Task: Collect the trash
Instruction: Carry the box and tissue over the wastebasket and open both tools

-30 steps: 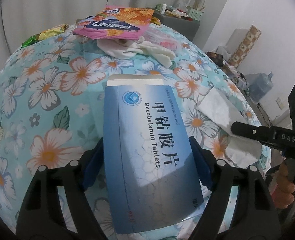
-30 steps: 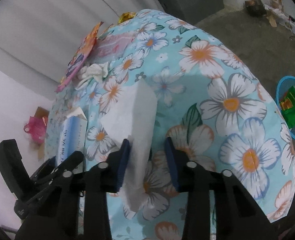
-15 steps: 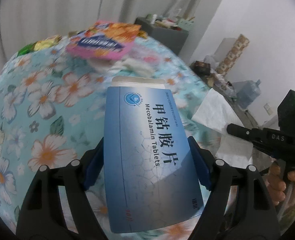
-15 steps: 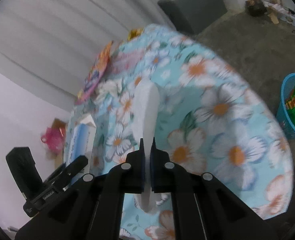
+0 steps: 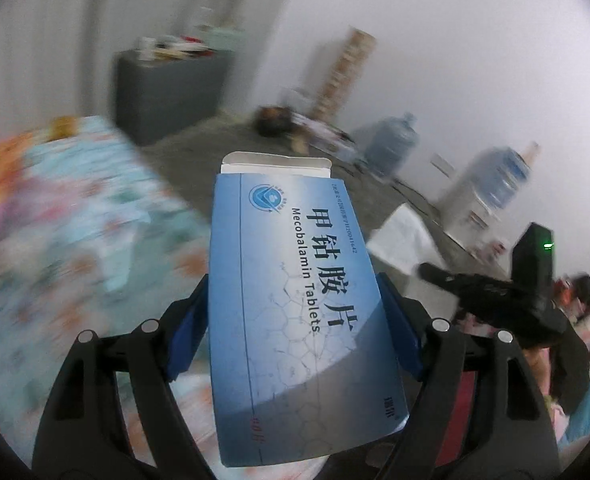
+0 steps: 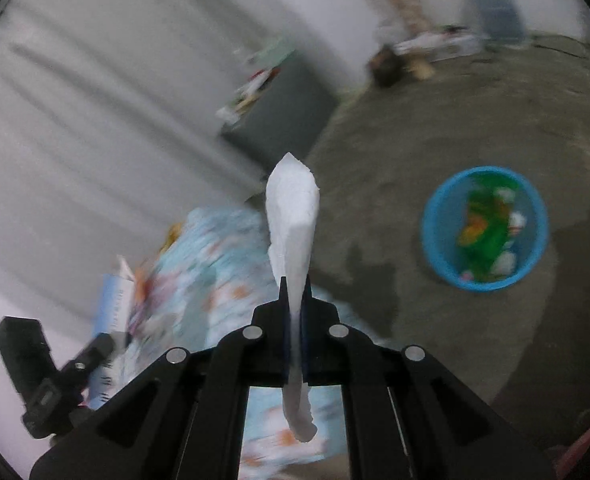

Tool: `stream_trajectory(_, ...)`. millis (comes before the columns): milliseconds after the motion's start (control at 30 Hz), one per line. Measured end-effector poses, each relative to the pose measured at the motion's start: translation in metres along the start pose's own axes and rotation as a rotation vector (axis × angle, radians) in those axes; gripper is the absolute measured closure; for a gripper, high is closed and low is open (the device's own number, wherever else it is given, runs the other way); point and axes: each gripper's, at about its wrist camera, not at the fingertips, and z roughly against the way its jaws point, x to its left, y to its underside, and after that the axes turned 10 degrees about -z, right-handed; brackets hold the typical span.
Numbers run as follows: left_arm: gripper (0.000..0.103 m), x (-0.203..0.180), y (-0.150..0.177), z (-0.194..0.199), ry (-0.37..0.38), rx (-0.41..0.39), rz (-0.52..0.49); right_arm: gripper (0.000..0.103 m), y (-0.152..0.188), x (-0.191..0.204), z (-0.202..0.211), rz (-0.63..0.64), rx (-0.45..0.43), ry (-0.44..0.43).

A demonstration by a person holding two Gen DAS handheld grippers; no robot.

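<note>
**Above the floor, both loads lifted, bin in sight**

Off the flowered table (image 6: 219,256), you now carry two pieces of trash. Your left gripper (image 5: 291,328) clamps the blue tablet box (image 5: 295,312) by its long sides, end flap open. Your right gripper (image 6: 293,320) is pinched fully closed on a white tissue (image 6: 293,220), which stands up between the pads and hangs out below.

Progress: the blue bin (image 6: 485,228) on the concrete floor already holds a green wrapper and some pale scraps. Neither item in hand is over it yet; the bin lies ahead and right of the tissue. Wrappers appear to remain on the table, though blur hides which.

Legible text, box face: "Mecobalamin Tablets", large Chinese characters "甲钴胺片", a round blue logo. Smaller print is unreadable.
</note>
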Motion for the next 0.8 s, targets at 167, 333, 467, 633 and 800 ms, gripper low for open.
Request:
stream_trajectory(167, 0.028, -0.039, -0.033, -0.108, 0.131, 0.126, 0.007, 0.099, -0.040, -0.070, -0.022, -0.139, 0.000, 0.046)
stream_trajectory(333, 0.028, -0.065, -0.041, -0.215, 0.136, 0.257, -0.007, 0.099, -0.063, -0.121, -0.066, -0.230, 0.039, 0.092)
stream_trajectory(467, 0.015, -0.075, -0.041, -0.283, 0.107, 0.309, 0.004, 0.096, -0.082, -0.159, -0.104, -0.296, 0.046, 0.126)
stream_trajectory(633, 0.014, -0.068, -0.033, -0.346, 0.034, 0.417, 0.067, 0.057, -0.094, -0.218, -0.151, -0.392, 0.077, 0.290)
stream_trajectory(800, 0.014, -0.054, -0.034, -0.324, 0.065, 0.377, 0.149, 0.055, -0.081, -0.237, -0.132, -0.429, 0.028, 0.268)
